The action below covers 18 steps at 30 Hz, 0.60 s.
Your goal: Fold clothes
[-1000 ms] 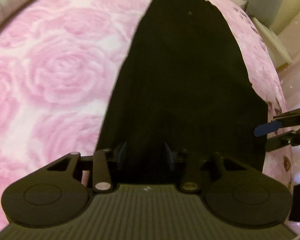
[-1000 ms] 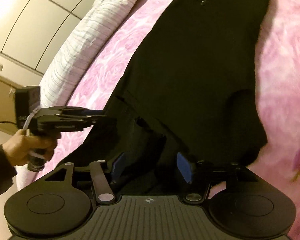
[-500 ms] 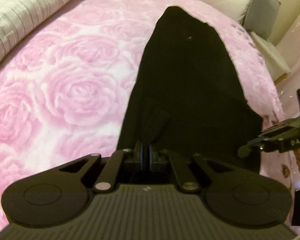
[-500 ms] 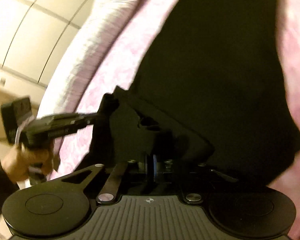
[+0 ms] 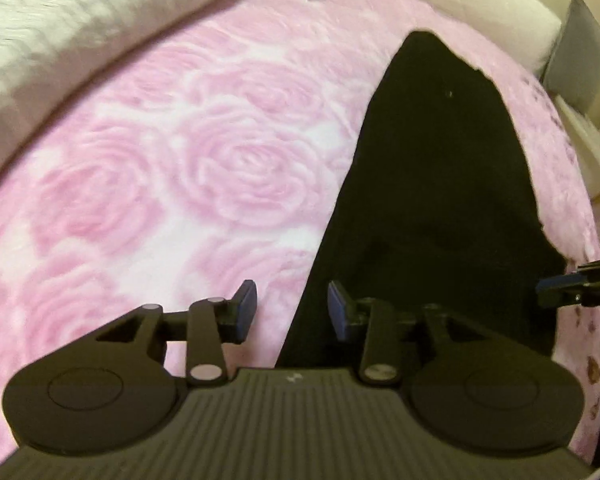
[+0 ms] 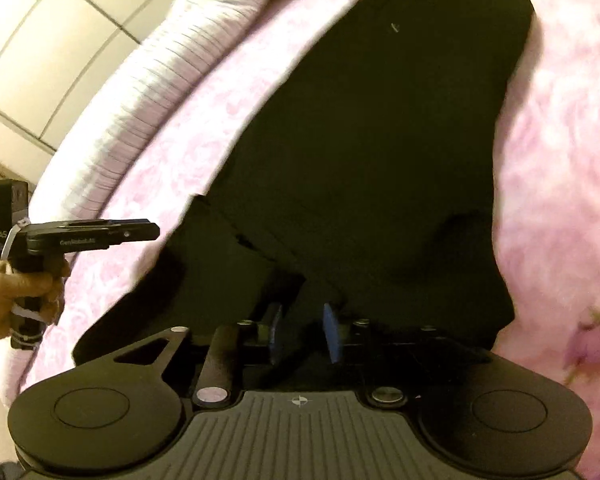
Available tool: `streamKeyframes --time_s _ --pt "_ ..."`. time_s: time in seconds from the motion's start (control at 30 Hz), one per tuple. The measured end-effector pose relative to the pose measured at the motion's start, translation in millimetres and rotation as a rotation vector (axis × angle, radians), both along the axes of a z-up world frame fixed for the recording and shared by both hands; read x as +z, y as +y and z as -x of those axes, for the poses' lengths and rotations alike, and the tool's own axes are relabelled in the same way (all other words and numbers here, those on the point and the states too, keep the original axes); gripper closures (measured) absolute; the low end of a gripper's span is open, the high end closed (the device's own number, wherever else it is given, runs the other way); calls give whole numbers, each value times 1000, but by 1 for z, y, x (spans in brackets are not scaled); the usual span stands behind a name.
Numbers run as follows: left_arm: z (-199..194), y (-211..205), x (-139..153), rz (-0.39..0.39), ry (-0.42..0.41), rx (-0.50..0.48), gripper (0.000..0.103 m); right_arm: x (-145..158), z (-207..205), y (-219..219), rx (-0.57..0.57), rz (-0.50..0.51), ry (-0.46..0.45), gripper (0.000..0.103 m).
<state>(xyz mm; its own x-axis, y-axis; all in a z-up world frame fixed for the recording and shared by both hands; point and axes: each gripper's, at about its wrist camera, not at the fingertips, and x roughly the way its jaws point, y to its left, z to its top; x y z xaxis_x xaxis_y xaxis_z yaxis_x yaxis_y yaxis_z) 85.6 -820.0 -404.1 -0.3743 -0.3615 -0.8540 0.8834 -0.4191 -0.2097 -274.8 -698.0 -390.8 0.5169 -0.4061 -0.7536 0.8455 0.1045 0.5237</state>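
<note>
Both my left claw (image 5: 292, 312) and right claw (image 6: 302, 330) are opening, holding nothing, so the black garment (image 5: 440, 200) ahead may slump unevenly on the bed (image 5: 180, 168).

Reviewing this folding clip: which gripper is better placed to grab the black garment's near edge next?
Probably right. The right gripper, jaws opening, sits directly over the black garment with cloth right at its fingertips. The left gripper, also opening, straddles the garment's side edge, half over the pink rose blanket.
</note>
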Motion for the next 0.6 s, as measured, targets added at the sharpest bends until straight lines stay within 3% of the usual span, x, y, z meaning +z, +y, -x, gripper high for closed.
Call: streamKeyframes --time_s 0.17,0.27,0.43,0.47,0.5,0.53,0.6 --pt "-1 46 4 -70 68 -79 70 -7 -35 9 115 -29 -54 58" --pt "13 61 -22 -118 -3 -144 70 -26 -55 9 143 -62 -64 56" --pt "10 51 -46 -92 -13 -89 92 -49 -55 0 77 -95 -94 56" --pt "10 49 -46 -88 -19 -86 94 -50 -51 -2 56 -100 -100 68" --pt "10 47 -47 -84 -26 -83 96 -51 -45 -1 36 -108 -95 95" --pt "10 45 -47 -80 -32 -80 97 -51 -36 1 19 -115 -87 101" --pt "13 42 -47 -73 -41 -87 97 -52 -20 4 -14 -129 -71 103"
